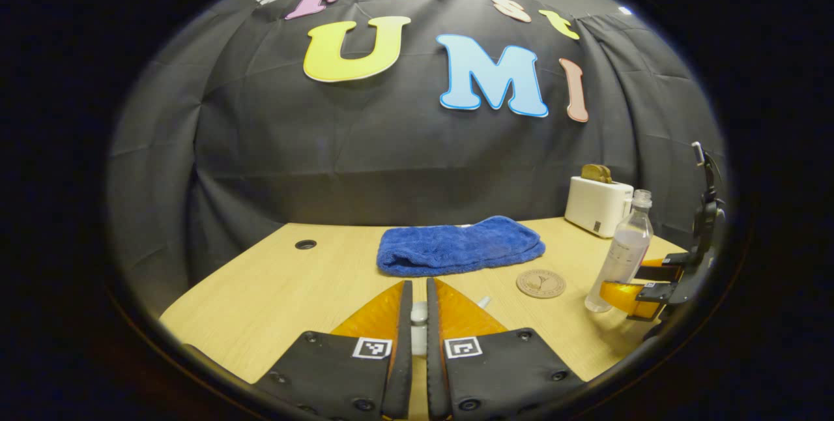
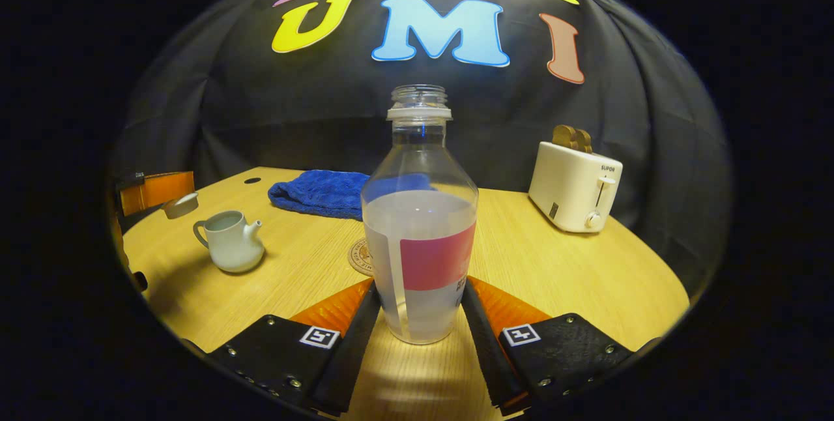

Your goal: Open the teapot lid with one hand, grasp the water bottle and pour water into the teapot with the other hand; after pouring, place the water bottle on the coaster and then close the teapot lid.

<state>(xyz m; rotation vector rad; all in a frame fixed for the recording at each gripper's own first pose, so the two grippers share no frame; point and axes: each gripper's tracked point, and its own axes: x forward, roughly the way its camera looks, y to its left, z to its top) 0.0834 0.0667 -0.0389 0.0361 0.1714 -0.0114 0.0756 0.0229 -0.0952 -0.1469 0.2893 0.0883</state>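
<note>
My left gripper (image 1: 419,285) is shut on the small white teapot lid (image 1: 419,314), gripping its knob. In the right gripper view that lid (image 2: 180,204) hangs up and to the left of the open white teapot (image 2: 229,242), held by the left gripper (image 2: 171,197). The clear water bottle (image 2: 419,225), uncapped and about half full with a red label, stands upright between the fingers of my right gripper (image 2: 420,285), which press on its lower sides. From the left gripper view the bottle (image 1: 622,248) leans slightly, with the right gripper (image 1: 635,285) on it. The round coaster (image 1: 541,283) lies just behind and left of the bottle.
A folded blue towel (image 1: 459,246) lies at the middle back of the wooden table (image 2: 560,271). A white toaster (image 2: 576,189) with bread in it stands at the back right. A cable hole (image 1: 305,244) sits near the back left edge.
</note>
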